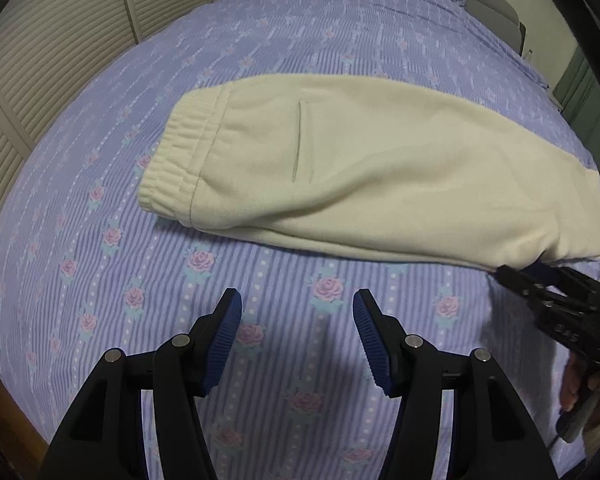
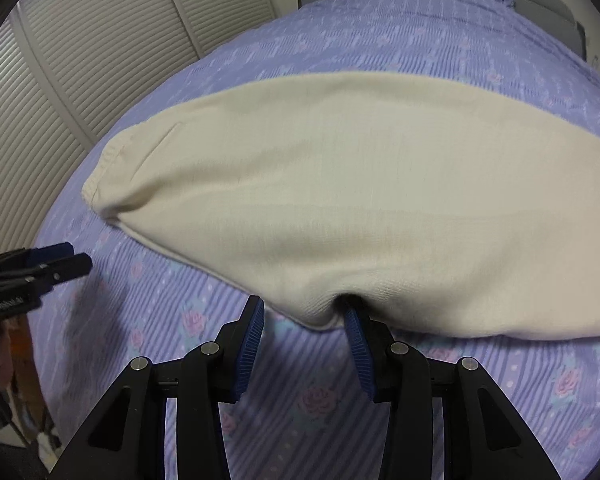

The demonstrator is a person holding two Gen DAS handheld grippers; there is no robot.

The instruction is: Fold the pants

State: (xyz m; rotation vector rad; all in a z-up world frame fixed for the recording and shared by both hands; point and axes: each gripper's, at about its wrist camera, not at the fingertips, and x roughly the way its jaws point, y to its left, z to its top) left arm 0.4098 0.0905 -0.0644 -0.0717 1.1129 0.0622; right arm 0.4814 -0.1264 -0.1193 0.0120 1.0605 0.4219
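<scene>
Cream sweatpants (image 1: pixel 340 168), one pair, lying lengthwise on the floral bedspread (image 1: pixel 100 272), beyond the left gripper (image 1: pixel 297 304), whose jaws gape empty, and with the near edge between the right gripper's (image 2: pixel 305 314) parted jaws.

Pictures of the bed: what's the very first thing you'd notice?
The big cream pants jump out first, lying sideways across the purple bedspread with pink roses, their stretchy waistband toward the slatted doors. Next come the black grippers with blue fingers: the left gripper hangs open over bare bedspread, while the right gripper nudges the near edge of the pants.
</scene>
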